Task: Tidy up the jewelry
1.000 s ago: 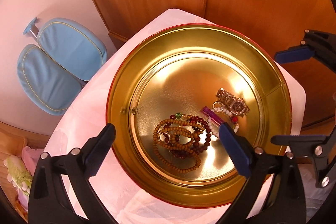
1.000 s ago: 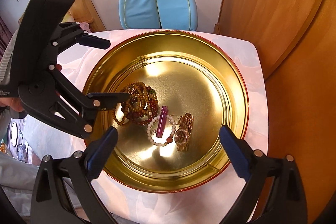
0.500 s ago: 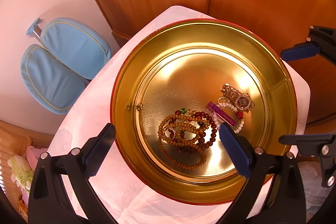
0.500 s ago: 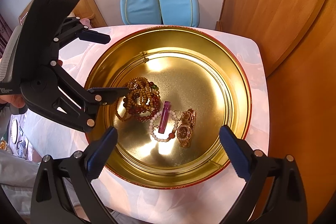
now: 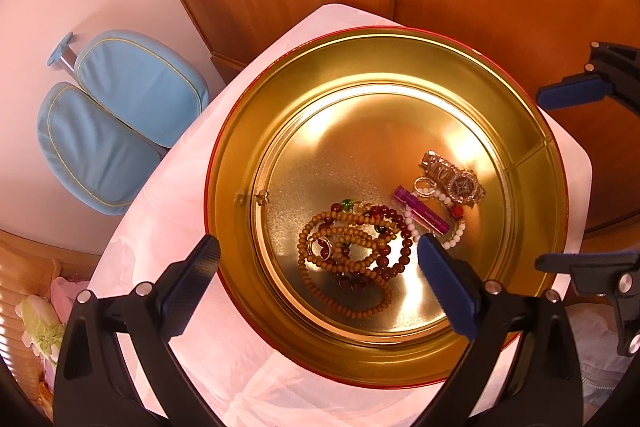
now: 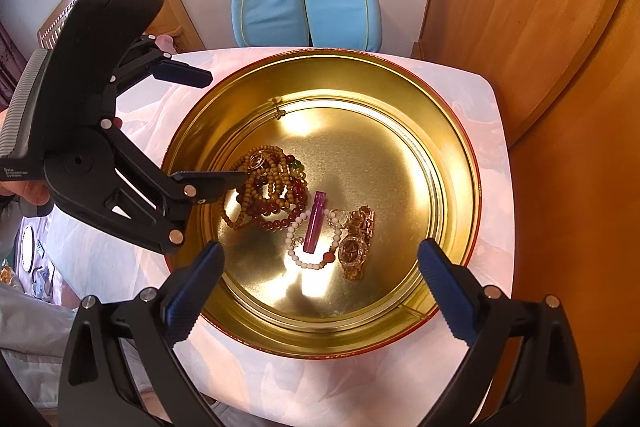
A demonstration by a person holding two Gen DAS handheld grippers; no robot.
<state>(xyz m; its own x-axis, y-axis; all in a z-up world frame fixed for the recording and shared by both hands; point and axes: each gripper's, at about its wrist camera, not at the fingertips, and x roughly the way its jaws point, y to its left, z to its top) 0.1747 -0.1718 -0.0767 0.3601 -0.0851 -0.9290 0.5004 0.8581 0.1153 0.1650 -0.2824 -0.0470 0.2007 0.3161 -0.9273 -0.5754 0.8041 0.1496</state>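
A gold tin (image 6: 460,147) is set on a pink table (image 6: 486,115). Inside it, beads (image 6: 268,187), a purple tube (image 6: 315,227) and a watch (image 6: 354,245) are piled near the middle. Both the left gripper (image 5: 318,259) and the right gripper (image 6: 320,267) are held wide apart above the tin, with nothing gripped.

Small white lettering on left gripper (image 6: 208,125) body — illegible.
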